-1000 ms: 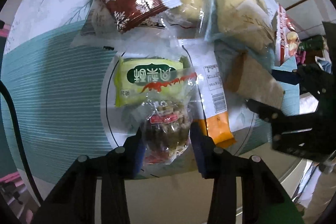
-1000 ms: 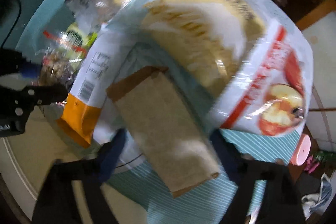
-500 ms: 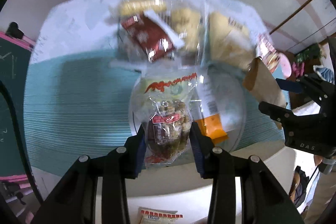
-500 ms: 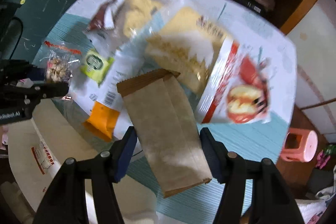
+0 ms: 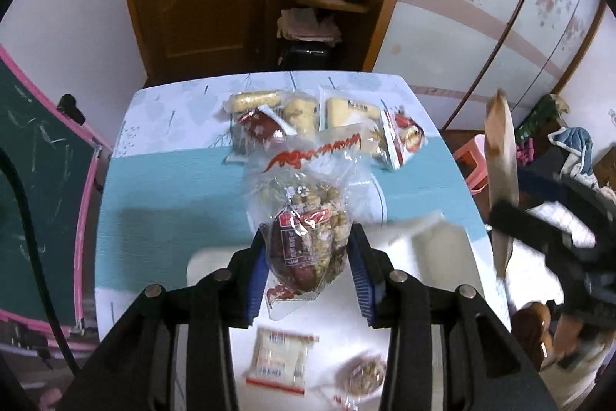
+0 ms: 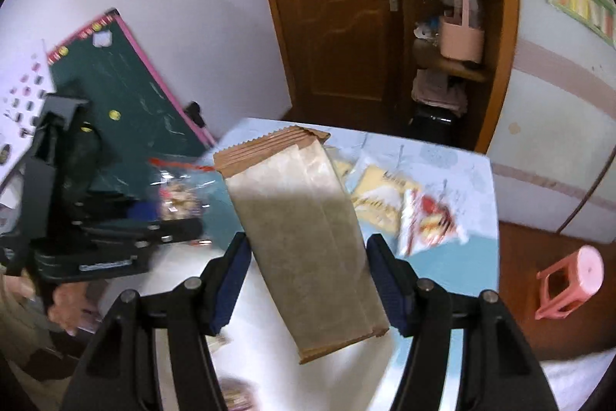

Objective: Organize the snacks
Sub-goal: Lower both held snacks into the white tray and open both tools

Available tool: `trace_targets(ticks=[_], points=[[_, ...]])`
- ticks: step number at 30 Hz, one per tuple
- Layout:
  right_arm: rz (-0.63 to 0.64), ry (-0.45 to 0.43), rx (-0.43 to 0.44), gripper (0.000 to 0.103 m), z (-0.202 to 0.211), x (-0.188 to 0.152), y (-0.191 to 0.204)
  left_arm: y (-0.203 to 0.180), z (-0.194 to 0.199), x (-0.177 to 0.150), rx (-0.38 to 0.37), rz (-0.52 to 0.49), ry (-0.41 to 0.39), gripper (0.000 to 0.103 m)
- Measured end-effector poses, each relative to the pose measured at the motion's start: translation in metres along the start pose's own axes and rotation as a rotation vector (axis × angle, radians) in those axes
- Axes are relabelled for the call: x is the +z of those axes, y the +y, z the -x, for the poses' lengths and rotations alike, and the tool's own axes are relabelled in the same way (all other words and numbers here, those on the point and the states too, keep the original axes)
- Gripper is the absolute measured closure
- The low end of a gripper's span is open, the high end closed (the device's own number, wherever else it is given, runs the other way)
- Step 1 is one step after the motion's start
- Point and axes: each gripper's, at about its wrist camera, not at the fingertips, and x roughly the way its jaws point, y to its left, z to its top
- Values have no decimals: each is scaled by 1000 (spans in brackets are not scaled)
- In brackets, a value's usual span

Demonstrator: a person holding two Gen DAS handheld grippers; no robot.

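The left gripper [image 5: 308, 270] pinches a clear nut packet [image 5: 306, 245]; the right gripper [image 6: 308, 280] clamps a brown paper bag [image 6: 304, 237]. Two snacks (blurred) lie at 6 o'clock; several packets [image 5: 327, 120] wait at 12 o'clock on the table [image 5: 161, 187].

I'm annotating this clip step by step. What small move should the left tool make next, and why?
Probably lower the clear bag of mixed nuts onto the white surface just below, beside the cracker packet lying there. The left tool is shut on the bag, held above the blue tablecloth and clear of the remaining snacks.
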Motion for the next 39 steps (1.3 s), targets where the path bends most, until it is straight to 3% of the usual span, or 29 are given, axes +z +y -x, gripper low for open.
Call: trace_targets(ticks=[6,10,21,27,28,30,31,32,34,39], points=[[-137,42,31,41,3,-68,34,-4,10,-57,89,-12,-11,65],[-186,80,38,41,1,-95,41,-2,4,-83,147,-14,2,65],[-220,86,-117,40,-6,-128,61,-2,-2,-121,191,-9,22,65],[-218,112,-133,44,-14,-136,67,-4,-13,-126,205,-9,61,63],[-214,117,-140,44,-15,-136,68,-4,-15,-127,211,-7,66,61],[-215,124,-147,43,-17,-137,67,-6,-16,-127,227,-11,62,38],[-220,124,-150,42,-17,-137,66,-7,-15,-127,236,-11,49,18],[-226,126,-150,41,-17,-137,64,-7,-13,-127,242,-7,31,12],[-250,120,-148,37,-17,-138,58,-9,-10,-126,252,-7,1,12],[-275,114,-139,34,-17,-138,52,-11,-19,-123,255,-11,29,11]])
